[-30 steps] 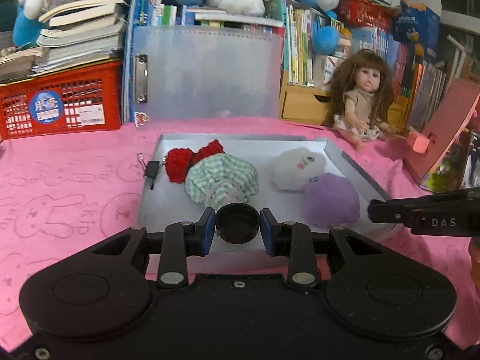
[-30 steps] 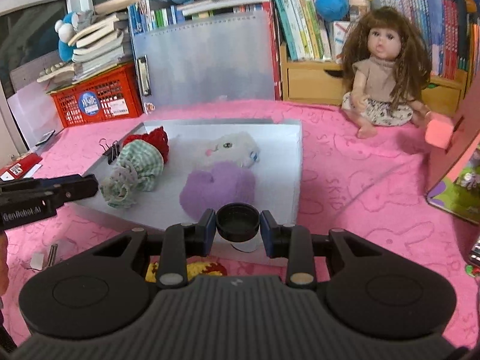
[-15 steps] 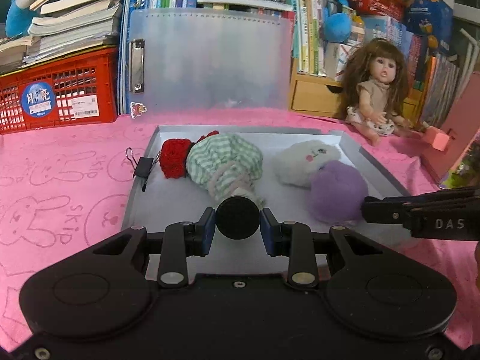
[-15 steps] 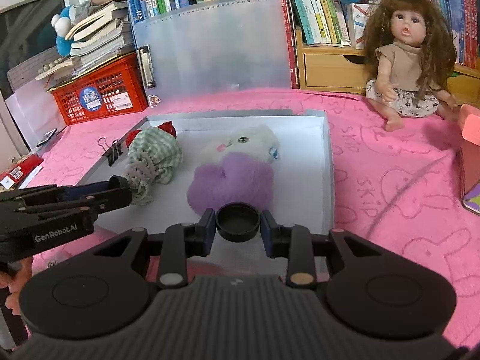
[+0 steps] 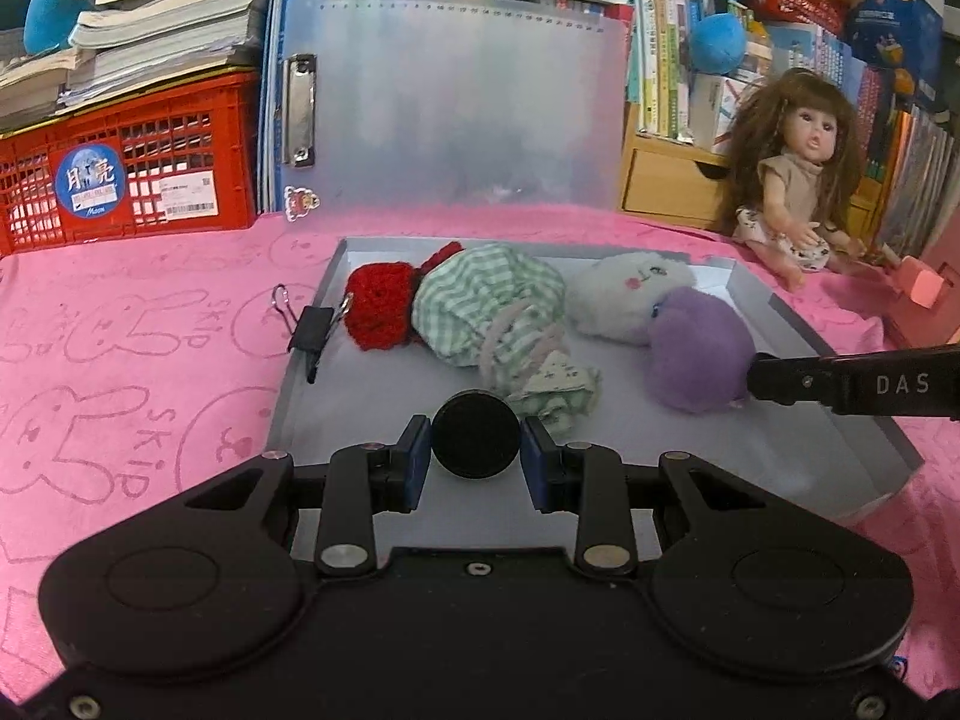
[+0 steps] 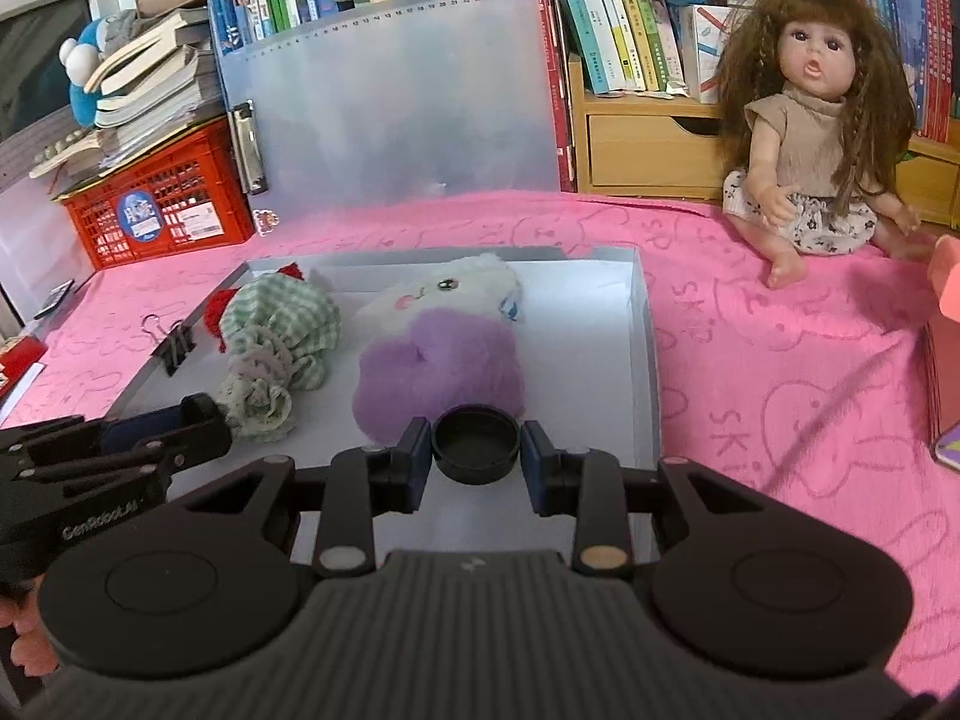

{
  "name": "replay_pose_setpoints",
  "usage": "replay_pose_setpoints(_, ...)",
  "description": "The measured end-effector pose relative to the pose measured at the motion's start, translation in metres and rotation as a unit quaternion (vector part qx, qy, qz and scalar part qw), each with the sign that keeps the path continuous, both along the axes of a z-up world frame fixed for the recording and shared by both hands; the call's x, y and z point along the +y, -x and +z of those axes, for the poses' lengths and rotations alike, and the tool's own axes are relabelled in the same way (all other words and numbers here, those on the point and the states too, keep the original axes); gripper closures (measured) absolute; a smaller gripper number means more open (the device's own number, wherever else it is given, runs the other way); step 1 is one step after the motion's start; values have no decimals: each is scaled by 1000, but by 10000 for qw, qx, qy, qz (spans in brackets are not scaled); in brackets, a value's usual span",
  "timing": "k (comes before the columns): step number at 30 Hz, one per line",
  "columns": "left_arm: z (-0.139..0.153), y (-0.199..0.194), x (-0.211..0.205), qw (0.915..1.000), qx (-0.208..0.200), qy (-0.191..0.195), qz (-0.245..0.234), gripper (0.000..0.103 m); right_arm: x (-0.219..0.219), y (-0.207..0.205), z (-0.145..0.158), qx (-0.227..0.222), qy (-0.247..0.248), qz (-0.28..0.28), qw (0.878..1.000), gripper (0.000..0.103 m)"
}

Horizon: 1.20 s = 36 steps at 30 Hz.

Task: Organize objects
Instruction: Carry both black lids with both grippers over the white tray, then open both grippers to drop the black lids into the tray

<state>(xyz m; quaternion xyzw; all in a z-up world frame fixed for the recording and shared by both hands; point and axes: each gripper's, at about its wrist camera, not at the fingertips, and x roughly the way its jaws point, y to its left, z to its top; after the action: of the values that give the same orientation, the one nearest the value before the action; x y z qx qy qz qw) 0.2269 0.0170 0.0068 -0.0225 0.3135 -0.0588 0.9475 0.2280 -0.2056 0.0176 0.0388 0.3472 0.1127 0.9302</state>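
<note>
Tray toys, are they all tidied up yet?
Partly. Four soft things already lie in the tray: red knit, green checked pouch, white plush, purple plush. In hand: the left gripper and right gripper each clamp a black cap. Left: setting those caps down, perhaps the doll on the pink cloth.

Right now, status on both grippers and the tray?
Left gripper and right gripper each shut on a black cap. Tray holds four soft toys. Binder clip on rim.

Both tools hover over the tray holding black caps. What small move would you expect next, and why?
Probably lower the left tool a little and set its black cap on the bare tray floor. It sits just short of the green checked pouch, above open floor; the right tool is crowded against the purple plush.
</note>
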Motion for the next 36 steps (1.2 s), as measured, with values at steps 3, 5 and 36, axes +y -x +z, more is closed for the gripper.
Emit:
replay_pose_setpoints(3,-1,-1,3,10000,35,22,5,72,-2,0,-2,72,-10,-40,10000,66)
replay_pose_setpoints(5,0,-2,3,10000,47,-51,-6,72,-4,4,-4,116,20,9,9999,66)
replay_pose_setpoints(36,23,26,0,9993,-290,-57,-223,35,-8,32,1,-50,254,271,9993,40)
